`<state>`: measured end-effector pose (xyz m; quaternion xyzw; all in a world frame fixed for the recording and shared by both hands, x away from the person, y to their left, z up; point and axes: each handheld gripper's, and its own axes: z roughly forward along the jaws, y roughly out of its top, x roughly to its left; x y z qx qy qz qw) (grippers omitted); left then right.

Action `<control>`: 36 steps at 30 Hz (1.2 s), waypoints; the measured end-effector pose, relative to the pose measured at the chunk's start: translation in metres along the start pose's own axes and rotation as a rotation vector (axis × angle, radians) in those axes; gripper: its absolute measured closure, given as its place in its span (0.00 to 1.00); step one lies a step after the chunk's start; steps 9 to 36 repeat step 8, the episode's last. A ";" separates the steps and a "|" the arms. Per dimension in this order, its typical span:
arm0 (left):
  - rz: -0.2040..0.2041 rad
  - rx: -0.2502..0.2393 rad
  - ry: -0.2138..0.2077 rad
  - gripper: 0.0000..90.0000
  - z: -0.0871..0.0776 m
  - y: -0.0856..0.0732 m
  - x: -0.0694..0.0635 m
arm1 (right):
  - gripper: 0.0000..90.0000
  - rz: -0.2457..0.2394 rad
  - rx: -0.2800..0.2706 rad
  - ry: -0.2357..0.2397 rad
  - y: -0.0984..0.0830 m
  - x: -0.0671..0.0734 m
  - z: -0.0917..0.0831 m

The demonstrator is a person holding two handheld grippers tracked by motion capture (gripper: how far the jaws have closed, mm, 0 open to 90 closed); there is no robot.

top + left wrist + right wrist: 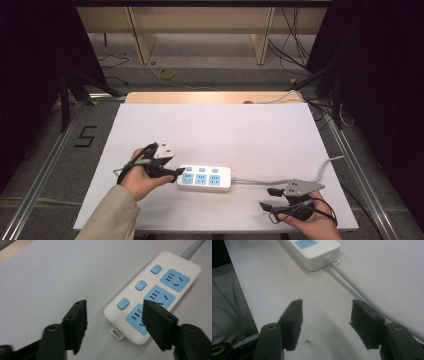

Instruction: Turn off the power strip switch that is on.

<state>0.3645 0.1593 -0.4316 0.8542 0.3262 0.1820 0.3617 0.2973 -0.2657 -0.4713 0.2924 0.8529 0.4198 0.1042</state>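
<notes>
strip (205,178): mid-tabletop (215,125), sockets up | left tool (176,172): at strip's left end, jaws wide, empty | right tool (267,198): right of strip, wide, empty | cord (270,180): runs right from strip, beside right tool

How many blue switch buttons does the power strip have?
3. On the power strip, they run in one row beside the sockets: the near button by the left tool, the middle button, and the far button toward the cord end.
</notes>
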 end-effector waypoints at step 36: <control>-0.096 -0.101 0.036 0.19 -0.013 -0.035 0.004 | 0.47 -0.006 -0.004 -0.006 0.000 0.000 0.001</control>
